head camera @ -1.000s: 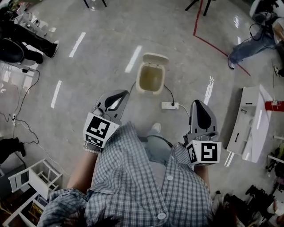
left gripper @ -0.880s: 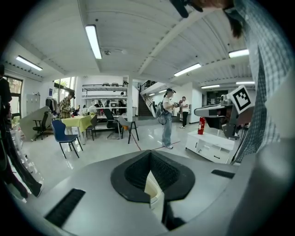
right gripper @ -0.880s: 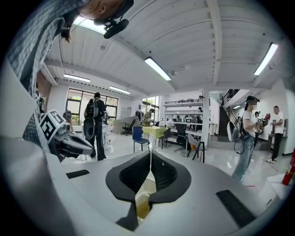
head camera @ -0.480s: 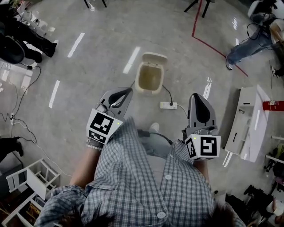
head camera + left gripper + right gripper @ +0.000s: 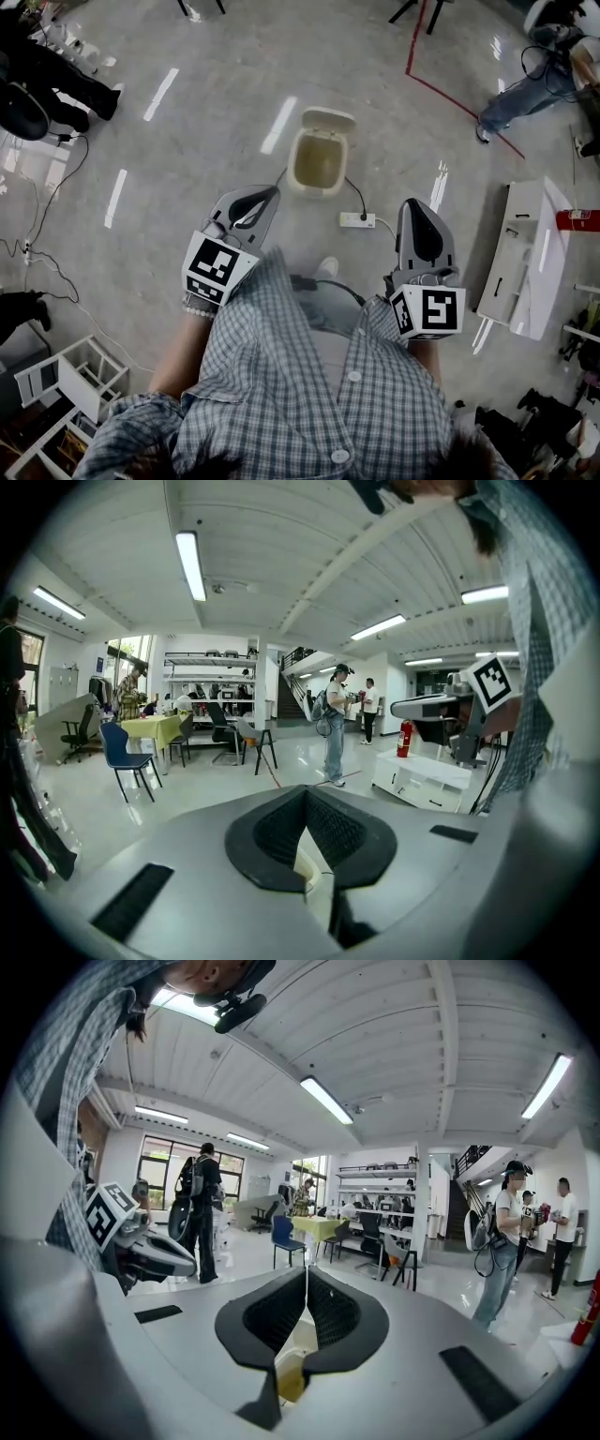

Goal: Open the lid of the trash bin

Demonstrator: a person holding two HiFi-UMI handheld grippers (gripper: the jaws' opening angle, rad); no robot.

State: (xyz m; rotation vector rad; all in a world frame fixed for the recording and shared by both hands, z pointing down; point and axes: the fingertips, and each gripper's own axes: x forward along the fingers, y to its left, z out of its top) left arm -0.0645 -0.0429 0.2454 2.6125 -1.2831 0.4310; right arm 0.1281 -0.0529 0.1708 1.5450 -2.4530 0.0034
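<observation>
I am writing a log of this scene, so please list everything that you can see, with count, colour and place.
trash bin: one, beige, on the floor ahead; lid open
power strip: one, white, floor right of the bin
tape line: one, red, floor at upper right
cabinet: one, white, lying at right
fire extinguisher: one, red, beside the cabinet
shelf unit: one, white, lower left
left gripper: one, grey, jaws shut, empty
right gripper: one, grey, jaws shut, empty

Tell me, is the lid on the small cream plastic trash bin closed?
No, the cream lid is tipped back behind the small cream plastic trash bin, whose inside shows.
</observation>
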